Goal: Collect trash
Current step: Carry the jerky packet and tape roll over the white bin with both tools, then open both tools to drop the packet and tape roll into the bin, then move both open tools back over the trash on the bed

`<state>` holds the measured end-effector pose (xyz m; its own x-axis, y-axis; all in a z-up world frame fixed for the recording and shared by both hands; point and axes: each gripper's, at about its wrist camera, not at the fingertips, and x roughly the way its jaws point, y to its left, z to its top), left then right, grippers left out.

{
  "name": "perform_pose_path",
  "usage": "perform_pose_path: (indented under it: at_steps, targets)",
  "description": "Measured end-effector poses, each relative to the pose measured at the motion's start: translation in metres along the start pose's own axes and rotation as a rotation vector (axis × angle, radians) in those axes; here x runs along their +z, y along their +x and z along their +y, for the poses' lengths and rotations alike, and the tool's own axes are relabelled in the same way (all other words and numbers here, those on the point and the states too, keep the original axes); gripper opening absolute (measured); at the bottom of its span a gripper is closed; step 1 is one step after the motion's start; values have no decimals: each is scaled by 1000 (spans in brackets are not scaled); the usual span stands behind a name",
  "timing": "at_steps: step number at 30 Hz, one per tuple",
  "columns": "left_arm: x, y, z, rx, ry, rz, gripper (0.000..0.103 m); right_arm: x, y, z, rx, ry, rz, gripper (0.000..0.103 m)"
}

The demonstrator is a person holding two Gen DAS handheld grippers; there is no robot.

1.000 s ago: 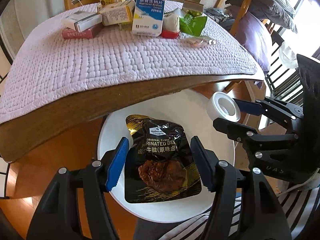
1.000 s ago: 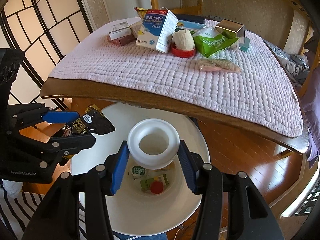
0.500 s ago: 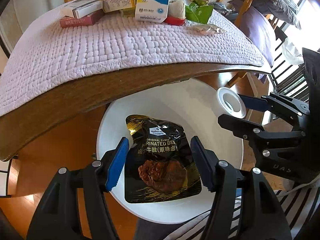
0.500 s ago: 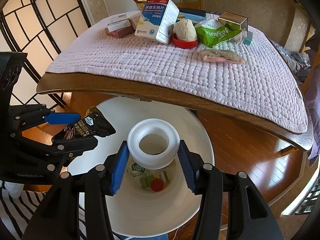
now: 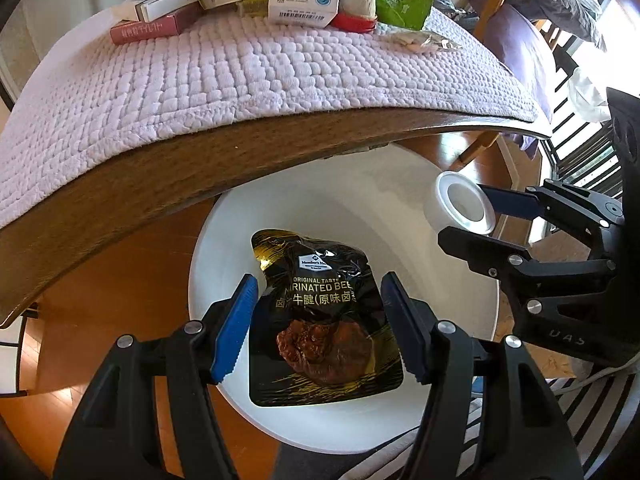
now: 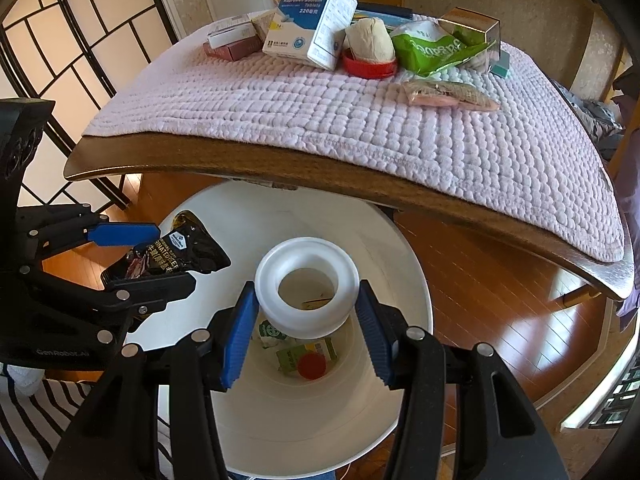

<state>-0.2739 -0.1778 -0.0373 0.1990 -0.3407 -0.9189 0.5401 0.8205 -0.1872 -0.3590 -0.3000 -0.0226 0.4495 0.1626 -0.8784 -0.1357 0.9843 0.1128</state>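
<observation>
Trash fills both tools: the left gripper (image 5: 316, 326), low in its frame, pinches a black beef pouch (image 5: 322, 320) above the white bin (image 5: 208, 264). The right gripper (image 6: 306, 320), pointing down at lower centre, clamps a white ring (image 6: 306, 284) over the bin's mouth, beneath the table (image 6: 360, 184) with its quilted cloth (image 6: 360, 124) across the upper frame.

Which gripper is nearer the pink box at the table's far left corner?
Left. The left gripper, holding the black pouch, is on the pink box side of the bin; the right gripper sits farther right.
</observation>
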Motion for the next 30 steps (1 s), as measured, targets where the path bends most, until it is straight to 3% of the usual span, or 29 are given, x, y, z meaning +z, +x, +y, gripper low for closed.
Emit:
perform_pose_path:
  at_steps: [17, 21, 30]
  targets:
    - [2, 24, -3, 15, 1, 39, 65, 0, 15, -3, -4, 7, 10, 50]
    - [3, 27, -1, 7, -2, 38, 78, 1, 13, -4, -13, 11, 8, 60]
    - [11, 15, 9, 27, -23, 9, 79, 4, 6, -9, -21, 15, -3, 60]
